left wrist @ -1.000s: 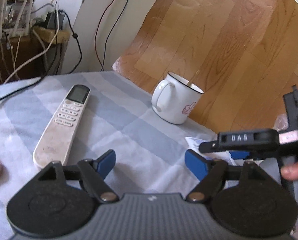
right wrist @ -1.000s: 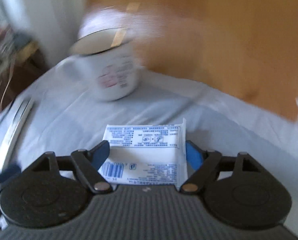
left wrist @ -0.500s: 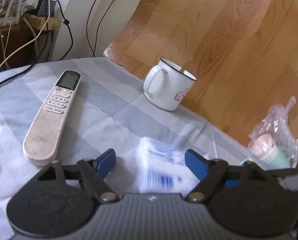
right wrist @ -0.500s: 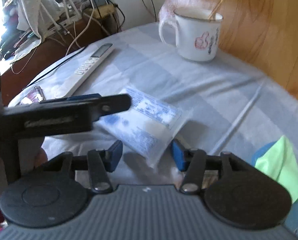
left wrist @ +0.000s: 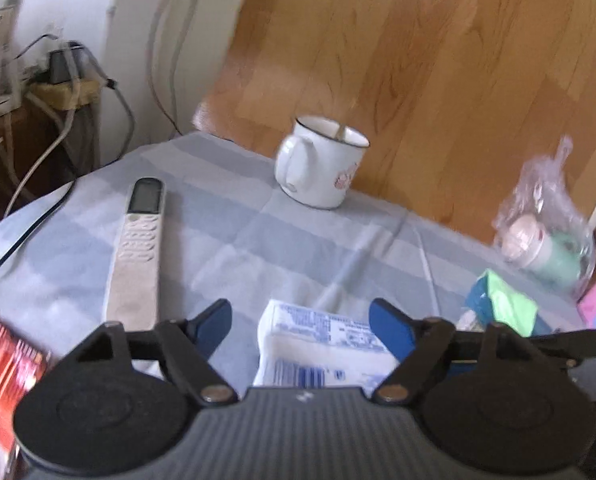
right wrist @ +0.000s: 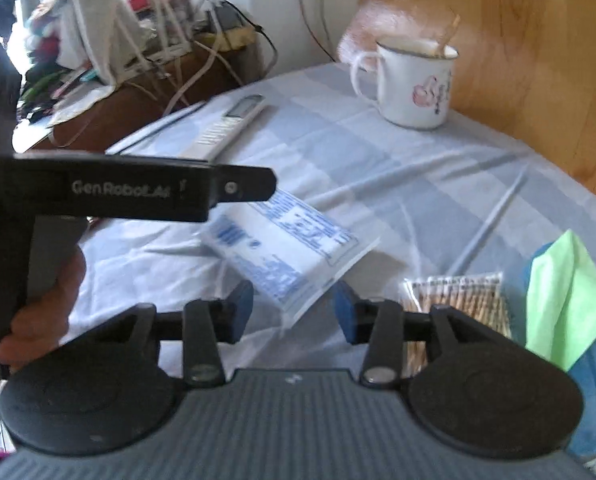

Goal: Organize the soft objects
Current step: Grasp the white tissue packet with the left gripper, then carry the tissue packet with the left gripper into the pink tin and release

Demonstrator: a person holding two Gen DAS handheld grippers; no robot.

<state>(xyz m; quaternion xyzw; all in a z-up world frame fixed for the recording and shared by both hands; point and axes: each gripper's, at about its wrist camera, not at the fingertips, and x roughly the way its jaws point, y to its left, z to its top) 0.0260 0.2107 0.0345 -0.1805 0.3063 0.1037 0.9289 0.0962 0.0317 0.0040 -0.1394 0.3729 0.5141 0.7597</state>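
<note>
A white tissue pack with blue print (left wrist: 322, 344) lies on the blue-grey tablecloth (left wrist: 257, 240). It also shows in the right wrist view (right wrist: 285, 248). My left gripper (left wrist: 300, 322) is open, with the pack between its jaws at the near end. My right gripper (right wrist: 293, 306) is open, just short of the pack's near corner, not touching it. A green cloth on a blue pack (right wrist: 566, 300) lies at the right; it also shows in the left wrist view (left wrist: 506, 306).
A white mug (left wrist: 322, 162) stands at the table's far edge. A remote (left wrist: 139, 248) lies at the left. A plastic bag with a cup (left wrist: 546, 236) sits at the right. A bundle of toothpicks (right wrist: 454, 292) lies beside the green cloth. A red object (left wrist: 5, 364) is at the near left.
The right gripper has pulled back from the tissue pack and turned left. The left gripper has moved right over the pack, which now lies between its jaws.
</note>
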